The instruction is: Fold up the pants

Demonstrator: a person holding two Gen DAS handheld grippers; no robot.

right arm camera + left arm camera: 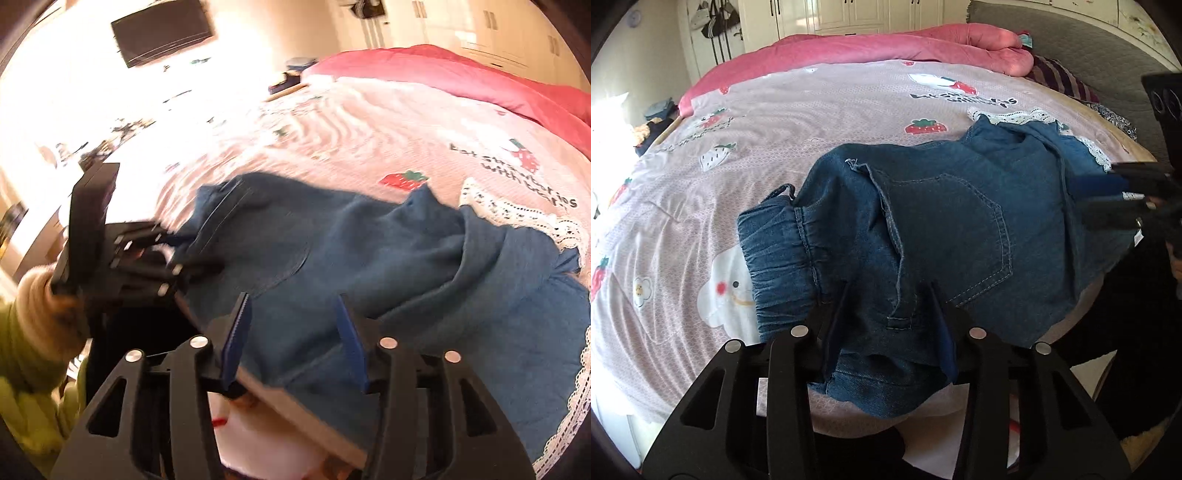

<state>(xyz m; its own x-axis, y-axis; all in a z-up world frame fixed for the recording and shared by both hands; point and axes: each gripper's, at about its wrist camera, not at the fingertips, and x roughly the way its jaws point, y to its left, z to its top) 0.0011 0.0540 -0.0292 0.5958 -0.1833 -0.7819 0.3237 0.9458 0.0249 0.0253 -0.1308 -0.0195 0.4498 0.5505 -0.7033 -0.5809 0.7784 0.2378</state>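
Note:
Dark blue denim pants (945, 236) lie on the bed near its front edge, back pocket up, elastic waistband to the left, white lace trim at the right end. My left gripper (888, 291) is open, its fingers straddling the near edge of the pants below the waistband. It also shows in the right wrist view (195, 254), at the left end of the pants (369, 258). My right gripper (291, 299) is open, just above the pants near the bed edge. It shows at the right edge of the left wrist view (1123, 188).
The bed carries a pink strawberry-print sheet (812, 122) and a rumpled pink quilt (923, 40) at the back. A grey headboard (1071, 48) rises at right. A wall TV (162, 29) and wardrobes (849, 14) stand beyond the bed. A wooden bed edge (306, 413) runs under my right gripper.

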